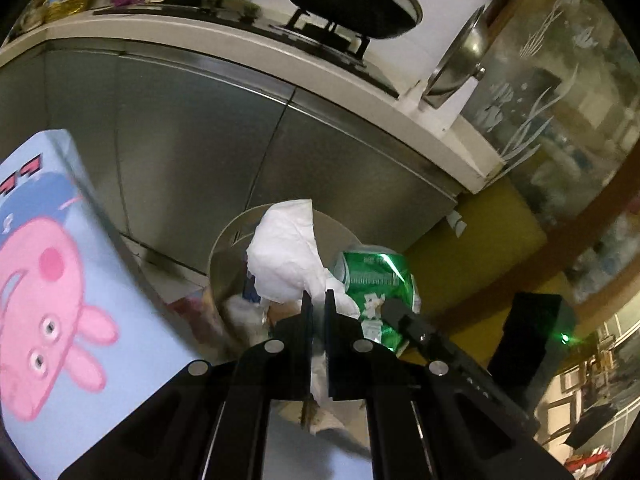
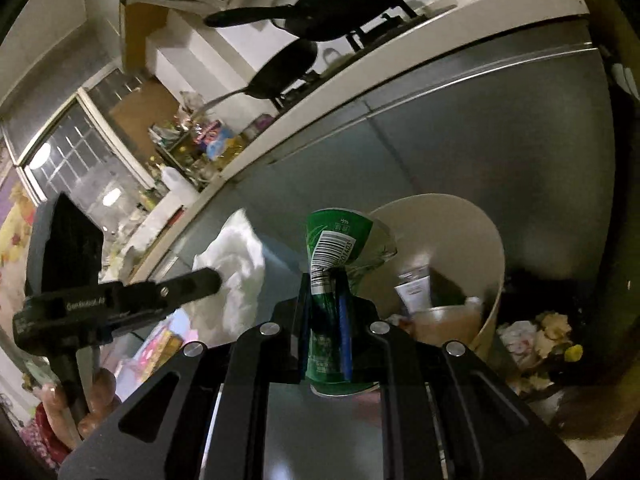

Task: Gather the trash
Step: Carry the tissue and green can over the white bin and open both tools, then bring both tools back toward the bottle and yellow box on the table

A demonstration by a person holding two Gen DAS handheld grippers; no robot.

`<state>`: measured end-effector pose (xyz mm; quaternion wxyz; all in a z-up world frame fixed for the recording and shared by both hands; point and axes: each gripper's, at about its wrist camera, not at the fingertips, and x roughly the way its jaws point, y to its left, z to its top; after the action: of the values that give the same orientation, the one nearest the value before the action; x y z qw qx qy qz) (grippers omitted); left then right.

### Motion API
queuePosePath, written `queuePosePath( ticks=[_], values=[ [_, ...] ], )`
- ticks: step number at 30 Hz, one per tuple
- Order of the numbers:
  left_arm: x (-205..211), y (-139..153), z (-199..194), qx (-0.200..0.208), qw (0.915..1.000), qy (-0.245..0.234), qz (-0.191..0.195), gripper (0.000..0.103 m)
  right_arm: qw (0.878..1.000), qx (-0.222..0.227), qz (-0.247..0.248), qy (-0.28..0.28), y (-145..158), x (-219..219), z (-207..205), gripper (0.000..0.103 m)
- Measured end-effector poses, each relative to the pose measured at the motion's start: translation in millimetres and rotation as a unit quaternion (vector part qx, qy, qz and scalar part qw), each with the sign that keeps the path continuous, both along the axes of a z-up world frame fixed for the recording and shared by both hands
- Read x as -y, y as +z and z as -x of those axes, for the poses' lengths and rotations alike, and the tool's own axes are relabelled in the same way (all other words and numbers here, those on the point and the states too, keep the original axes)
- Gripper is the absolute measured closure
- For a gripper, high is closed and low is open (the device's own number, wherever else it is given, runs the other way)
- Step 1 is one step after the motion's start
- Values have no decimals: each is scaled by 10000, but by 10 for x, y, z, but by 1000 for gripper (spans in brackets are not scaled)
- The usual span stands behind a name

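Note:
My left gripper (image 1: 319,295) is shut on a crumpled white tissue (image 1: 286,252), which hangs over the round trash bin (image 1: 224,240). The right gripper (image 2: 325,280) is shut on a crushed green can (image 2: 344,236) with a barcode on its side. In the left wrist view the green can (image 1: 376,280) sits just right of the tissue, pinched by the right gripper (image 1: 390,306). In the right wrist view the left gripper (image 2: 214,278) holds the white tissue (image 2: 236,268) to the left of the can. The cream bin (image 2: 476,236) stands behind and right of the can, with several bits of rubbish inside.
Steel cabinet doors (image 1: 192,140) run under a white counter (image 1: 248,34) with black woks (image 1: 352,4) on a stove. A light blue box with a pink cartoon pig (image 1: 52,280) stands at the left. More litter (image 2: 536,340) lies on the floor beside the bin. A hand (image 2: 96,396) grips the left tool.

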<state>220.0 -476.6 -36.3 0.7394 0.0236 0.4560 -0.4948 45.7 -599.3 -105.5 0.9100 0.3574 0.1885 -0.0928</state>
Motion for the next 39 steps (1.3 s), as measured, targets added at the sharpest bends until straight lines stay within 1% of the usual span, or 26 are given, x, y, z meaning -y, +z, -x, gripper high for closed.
queuePosePath(
  ticks=[1, 3, 4, 5, 6, 7, 9, 10, 11, 15, 16, 17, 20, 21, 23, 25, 30, 35, 39],
  values=[
    [88, -29, -18, 21, 10000, 12, -63, 97, 10000, -23, 12, -5, 2, 23, -18, 91],
    [219, -84, -46, 35, 9998, 43, -211, 95, 10000, -77, -12, -13, -34, 86, -38, 86],
    [277, -114, -59, 61, 9994, 106, -333, 88, 9998, -159, -80, -17, -62, 117, -67, 68],
    [290, -128, -69, 66, 9991, 133, -385, 77, 9997, -199, -124, -62, -76, 146, -84, 56],
    [300, -135, -69, 72, 9990, 148, -408, 74, 9995, -169, -128, -243, -77, 174, -62, 50],
    [290, -121, -57, 84, 9990, 165, -407, 74, 9993, -99, -113, -337, -58, 151, -28, 50],
    [234, -69, -4, 167, 9992, 159, -318, 68, 9991, 41, -54, -427, -12, 138, 55, 50],
    [212, -48, 17, 252, 9990, 182, -318, 60, 9988, 93, -32, -472, 3, 123, 99, 50],
    [162, -17, 45, 361, 9986, 228, -318, 54, 9987, 124, -35, -485, 8, 109, 132, 50],
    [-141, 82, 218, 767, 9959, 381, -291, 52, 9986, 206, -197, -454, -28, -59, 300, 50],
    [-204, 99, 254, 872, 9947, 430, -323, 50, 9985, 203, -221, -457, -37, -109, 329, 50],
    [-283, 108, 295, 987, 9933, 479, -356, 46, 9984, 198, -260, -463, -53, -181, 369, 50],
    [-544, 148, 441, 1407, 9863, 711, -474, 39, 9983, 158, -369, -426, -89, -402, 450, 50],
    [-660, 164, 488, 1499, 9842, 801, -491, 38, 9983, 144, -383, -410, -91, -470, 468, 50],
    [-835, 185, 532, 1574, 9816, 940, -524, 35, 9984, 122, -404, -373, -87, -606, 503, 50],
    [-1037, 201, 584, 1656, 9779, 1133, -579, 34, 9986, 105, -424, -309, -68, -774, 541, 50],
    [-1450, 233, 700, 1786, 9708, 1454, -668, 30, 9992, 76, -400, -61, 37, -1130, 556, 50],
    [-1874, 256, 807, 1986, 9604, 1805, -746, 29, 9993, 38, -242, 268, 191, -1490, 502, 50],
    [-2200, 273, 855, 2147, 9505, 2088, -824, 29, 9989, 23, -144, 452, 304, -1719, 460, 50]
  ],
)
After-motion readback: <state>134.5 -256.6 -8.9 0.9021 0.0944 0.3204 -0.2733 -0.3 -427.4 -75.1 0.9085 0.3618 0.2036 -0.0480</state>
